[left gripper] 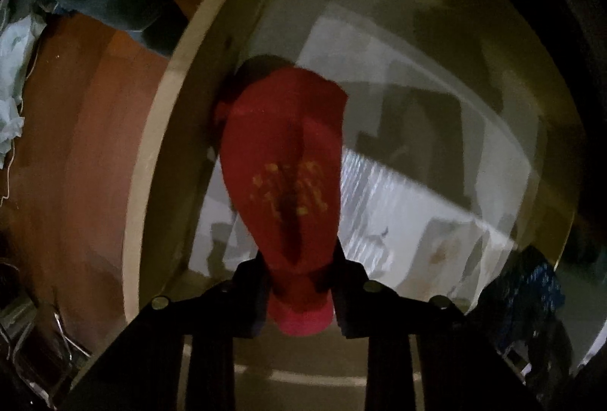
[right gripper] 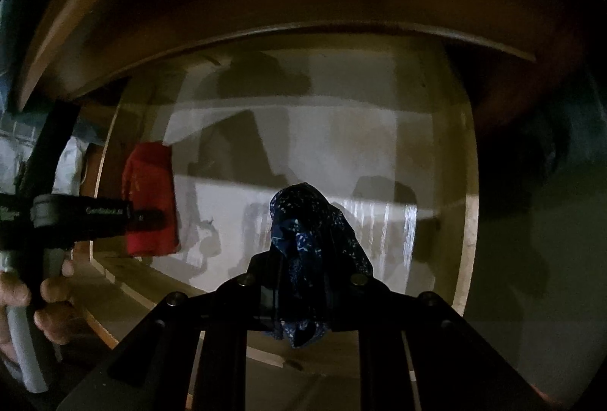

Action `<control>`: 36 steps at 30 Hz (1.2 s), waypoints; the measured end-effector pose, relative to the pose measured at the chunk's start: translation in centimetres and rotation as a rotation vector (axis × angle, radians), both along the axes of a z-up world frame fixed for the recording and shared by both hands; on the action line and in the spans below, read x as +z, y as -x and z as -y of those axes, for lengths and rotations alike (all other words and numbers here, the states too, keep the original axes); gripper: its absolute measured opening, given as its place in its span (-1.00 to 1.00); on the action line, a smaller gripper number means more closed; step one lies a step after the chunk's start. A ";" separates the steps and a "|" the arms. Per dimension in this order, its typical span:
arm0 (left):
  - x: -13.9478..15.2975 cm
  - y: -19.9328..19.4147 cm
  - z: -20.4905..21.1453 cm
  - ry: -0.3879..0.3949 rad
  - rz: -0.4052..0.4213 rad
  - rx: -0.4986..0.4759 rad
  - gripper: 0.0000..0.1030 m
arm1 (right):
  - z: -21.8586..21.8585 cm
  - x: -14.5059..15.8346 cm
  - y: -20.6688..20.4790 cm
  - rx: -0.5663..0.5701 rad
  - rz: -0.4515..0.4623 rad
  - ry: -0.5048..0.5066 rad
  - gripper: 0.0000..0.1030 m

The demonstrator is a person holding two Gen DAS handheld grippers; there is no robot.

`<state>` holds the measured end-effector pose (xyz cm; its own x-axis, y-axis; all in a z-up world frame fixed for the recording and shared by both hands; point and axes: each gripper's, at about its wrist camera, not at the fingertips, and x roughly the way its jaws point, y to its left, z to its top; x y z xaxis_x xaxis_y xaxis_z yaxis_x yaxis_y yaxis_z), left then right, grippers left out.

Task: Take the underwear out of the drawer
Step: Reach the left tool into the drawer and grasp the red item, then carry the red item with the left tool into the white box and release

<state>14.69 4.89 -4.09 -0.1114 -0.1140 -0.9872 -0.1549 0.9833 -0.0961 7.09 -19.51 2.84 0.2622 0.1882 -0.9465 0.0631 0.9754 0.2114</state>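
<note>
Now we see the left gripper (left gripper: 299,291) clenched on red underwear (left gripper: 284,160) hanging below it over the drawer (left gripper: 167,130), and the right gripper (right gripper: 303,301) clenched on blue underwear (right gripper: 311,232).

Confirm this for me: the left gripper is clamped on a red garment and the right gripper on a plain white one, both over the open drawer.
Wrong colour: the right gripper is clamped on a dark blue speckled garment, per the right wrist view. The left gripper does hold the red garment over the drawer.

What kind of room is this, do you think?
Probably a bedroom or other dressing area: an open wooden drawer with a pale lined bottom, red underwear and dark blue patterned underwear lifted from it, and wood flooring beside it.
</note>
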 end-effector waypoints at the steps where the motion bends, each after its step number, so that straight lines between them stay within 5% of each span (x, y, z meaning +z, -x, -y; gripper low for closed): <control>1: 0.3 0.3 -0.1 0.002 0.004 -0.002 -0.48 | 0.0 0.0 -0.1 0.000 -0.001 0.003 -0.72; 23: 11.4 6.1 2.0 -0.046 0.347 -0.170 -0.50 | -0.7 -0.2 0.1 0.026 0.006 0.066 -0.72; 36: 17.1 9.4 1.6 -0.048 0.481 -0.262 -0.50 | -0.9 -0.2 0.0 0.030 0.008 0.077 -0.71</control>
<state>5.27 3.30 12.98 0.3346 -0.0970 -0.9373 0.1458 0.9880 -0.0502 7.04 -18.62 2.66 0.2655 0.1231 -0.9562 0.0325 0.9901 0.1365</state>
